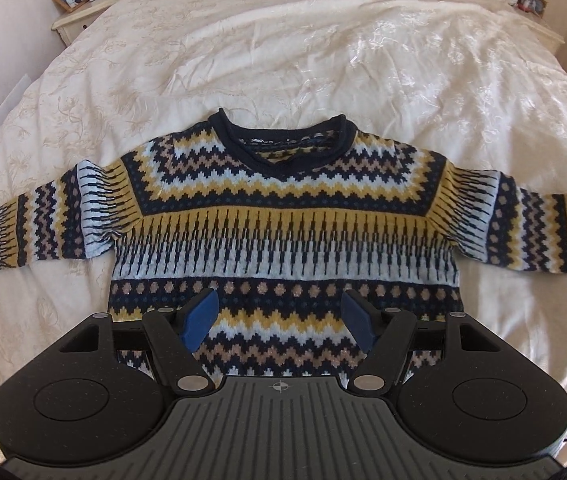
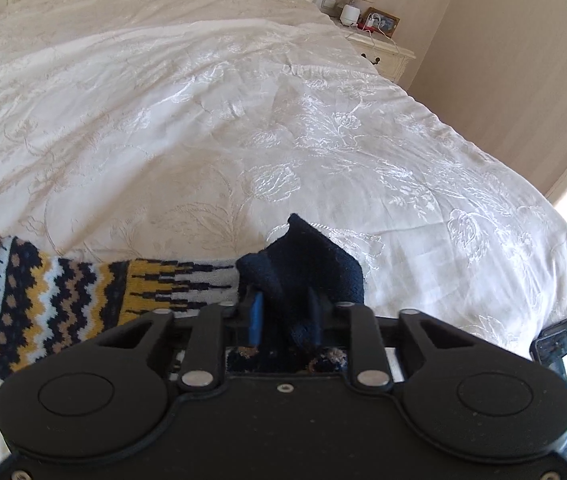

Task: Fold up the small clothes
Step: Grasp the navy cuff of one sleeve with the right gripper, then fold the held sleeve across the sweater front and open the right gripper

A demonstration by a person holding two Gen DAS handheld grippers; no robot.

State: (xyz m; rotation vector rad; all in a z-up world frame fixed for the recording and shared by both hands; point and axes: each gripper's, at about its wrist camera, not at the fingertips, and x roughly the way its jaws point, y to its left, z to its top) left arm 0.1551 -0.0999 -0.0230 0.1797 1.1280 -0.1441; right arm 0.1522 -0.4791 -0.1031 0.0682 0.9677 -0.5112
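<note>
A patterned knit sweater (image 1: 283, 216) in navy, yellow, pale blue and tan lies flat, front up, on my cream bedspread (image 1: 323, 60), collar pointing toward the head of the bed and both sleeves spread out sideways. My left gripper (image 1: 279, 320) hovers over the sweater's lower hem, its blue pads (image 1: 199, 318) spread wide apart, holding nothing. My right gripper (image 2: 285, 316) is closed on the navy cuff (image 2: 303, 272) of one sleeve (image 2: 83, 300); the cuff bunches up between the fingers, and the sleeve trails off to the left across the bedspread (image 2: 243, 100). Nightstands (image 1: 83, 12) with small items stand on either side of the bed's head.
</note>
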